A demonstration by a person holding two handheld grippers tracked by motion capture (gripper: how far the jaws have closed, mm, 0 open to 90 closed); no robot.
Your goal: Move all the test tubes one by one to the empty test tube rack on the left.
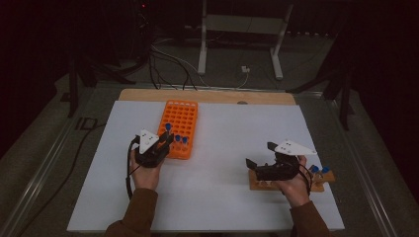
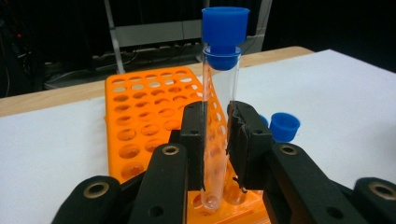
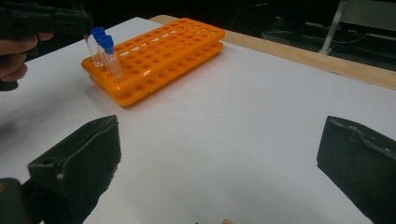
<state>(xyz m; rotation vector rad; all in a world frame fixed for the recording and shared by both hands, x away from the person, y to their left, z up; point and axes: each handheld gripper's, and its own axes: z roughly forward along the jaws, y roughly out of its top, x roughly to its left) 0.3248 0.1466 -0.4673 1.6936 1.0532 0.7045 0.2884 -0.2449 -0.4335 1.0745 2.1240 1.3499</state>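
An orange tube rack [image 1: 182,116] lies on the white table left of centre. My left gripper [image 1: 167,139] stands at the rack's near end, shut on a clear test tube with a blue cap [image 1: 168,127]. In the left gripper view the pads [image 2: 247,140] press the upright tube [image 2: 219,88] at mid height, and its round bottom sits low at the rack's near edge [image 2: 140,130]. Beside it stands another blue-capped tube [image 2: 284,126]. My right gripper [image 1: 261,154] is open and holds nothing, above a wooden tube holder [image 1: 316,186]. Its jaws stand wide apart over bare table [image 3: 217,154].
The wooden holder carries blue-capped tubes [image 1: 318,169] near the table's right edge. Two capped tubes [image 3: 106,46] stand at the rack's near end [image 3: 159,56], with the other hand and gripper [image 3: 28,28] just beyond them. Cables and a metal stand [image 1: 239,29] lie past the far edge.
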